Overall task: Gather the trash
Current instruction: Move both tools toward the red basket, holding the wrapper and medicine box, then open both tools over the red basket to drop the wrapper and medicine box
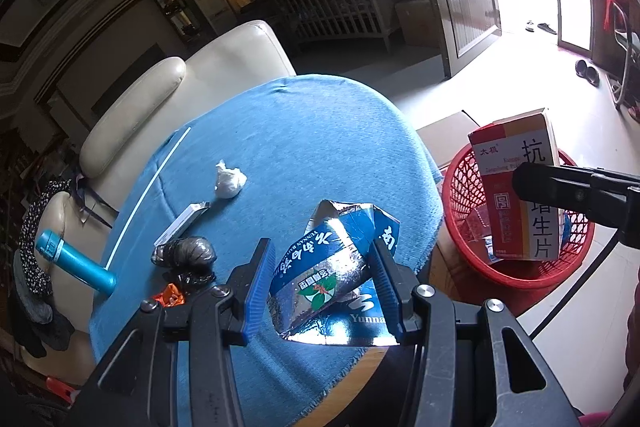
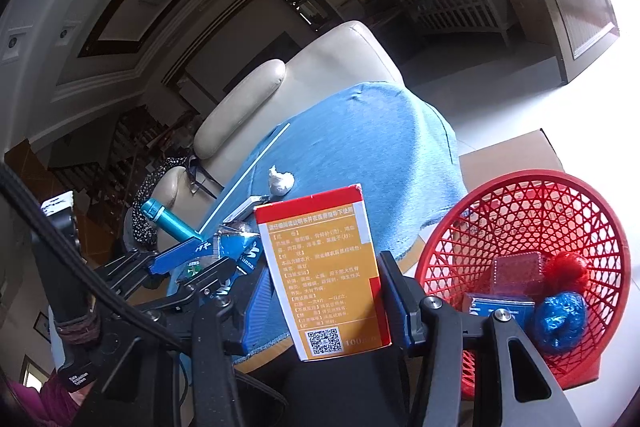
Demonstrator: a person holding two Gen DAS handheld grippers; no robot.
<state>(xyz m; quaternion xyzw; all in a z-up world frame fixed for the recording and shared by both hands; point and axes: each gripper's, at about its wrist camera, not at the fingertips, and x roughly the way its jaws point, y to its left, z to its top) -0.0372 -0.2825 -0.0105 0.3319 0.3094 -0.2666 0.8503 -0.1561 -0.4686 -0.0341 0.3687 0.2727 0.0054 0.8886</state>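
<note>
Black tool (image 1: pixel 324 287), blue ribbed pads (image 1: pixel 260 291)

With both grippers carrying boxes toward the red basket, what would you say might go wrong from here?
1. The right gripper holds the orange medicine box by its lower half only; the tall box could tip or slip before release.
2. The left gripper clamps a crumpled blue carton; squashed card may slide out over the blue cloth, short of the red basket.
3. Both arms converge on that one basket, so they might collide.
</note>
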